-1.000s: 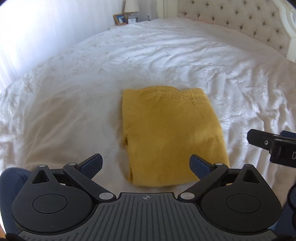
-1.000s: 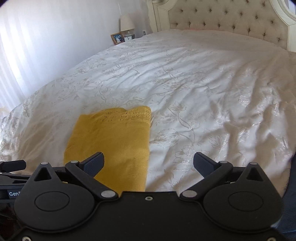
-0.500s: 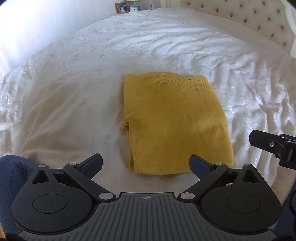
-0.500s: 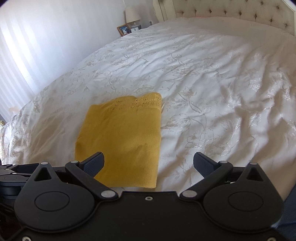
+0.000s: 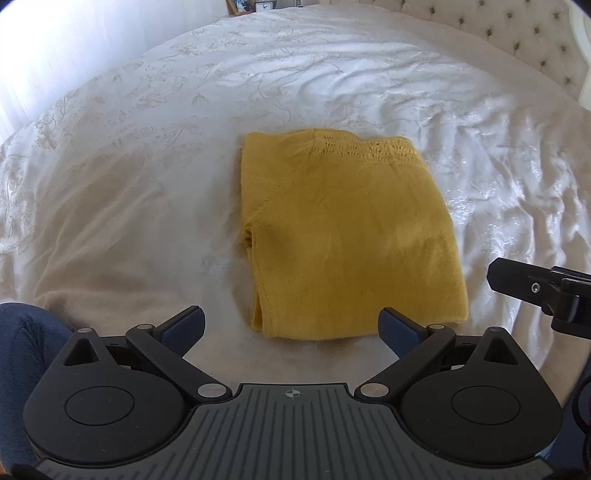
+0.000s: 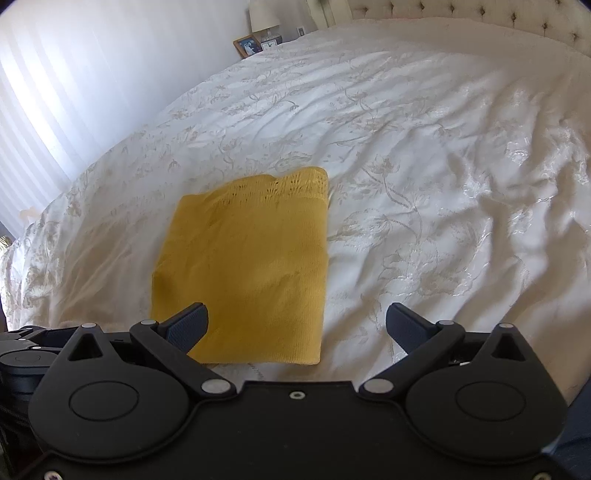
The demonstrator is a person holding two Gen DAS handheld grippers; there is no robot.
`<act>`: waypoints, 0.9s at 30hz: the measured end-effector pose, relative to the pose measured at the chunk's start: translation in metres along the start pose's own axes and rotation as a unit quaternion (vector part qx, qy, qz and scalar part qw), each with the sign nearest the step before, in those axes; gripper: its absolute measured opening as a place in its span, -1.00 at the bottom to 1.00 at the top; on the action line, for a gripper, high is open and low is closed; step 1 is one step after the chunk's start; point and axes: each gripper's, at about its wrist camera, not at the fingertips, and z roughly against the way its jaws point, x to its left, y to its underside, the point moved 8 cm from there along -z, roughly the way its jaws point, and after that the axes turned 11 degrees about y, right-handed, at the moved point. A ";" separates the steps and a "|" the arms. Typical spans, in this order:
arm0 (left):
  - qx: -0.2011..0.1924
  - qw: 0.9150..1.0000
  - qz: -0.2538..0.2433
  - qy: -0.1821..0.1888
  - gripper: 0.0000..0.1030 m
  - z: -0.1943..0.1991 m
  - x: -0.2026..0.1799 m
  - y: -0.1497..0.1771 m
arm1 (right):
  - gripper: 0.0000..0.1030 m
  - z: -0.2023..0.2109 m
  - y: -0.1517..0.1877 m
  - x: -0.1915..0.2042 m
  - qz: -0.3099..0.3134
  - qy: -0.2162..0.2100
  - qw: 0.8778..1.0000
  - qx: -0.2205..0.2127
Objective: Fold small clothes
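A yellow knit garment lies folded into a neat rectangle on the white bedspread, lace trim at its far edge. It also shows in the right wrist view. My left gripper is open and empty, hovering just short of the garment's near edge. My right gripper is open and empty, over the garment's near right corner. Part of the right gripper's body shows at the right edge of the left wrist view.
The bed has a tufted cream headboard at the far end. A nightstand with a photo frame, a clock and a lamp stands at the far left. A bright curtained window runs along the left. The bedspread is wrinkled.
Both grippers have risen and tilted downward, so the garment sits more fully in both views. The garment has not moved. Both grippers stay open.
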 end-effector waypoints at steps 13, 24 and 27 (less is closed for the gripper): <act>0.008 1.000 0.003 0.004 0.97 -0.004 0.000 -0.001 | 0.98 -0.006 -0.001 0.007 0.006 0.000 1.000 0.005; 0.014 1.000 0.007 0.005 0.97 -0.008 0.000 -0.002 | 0.98 -0.010 -0.003 0.012 0.009 -0.001 1.000 0.010; 0.015 1.000 0.008 0.006 0.97 -0.009 0.001 -0.002 | 0.98 -0.012 -0.004 0.013 0.009 -0.002 1.000 0.012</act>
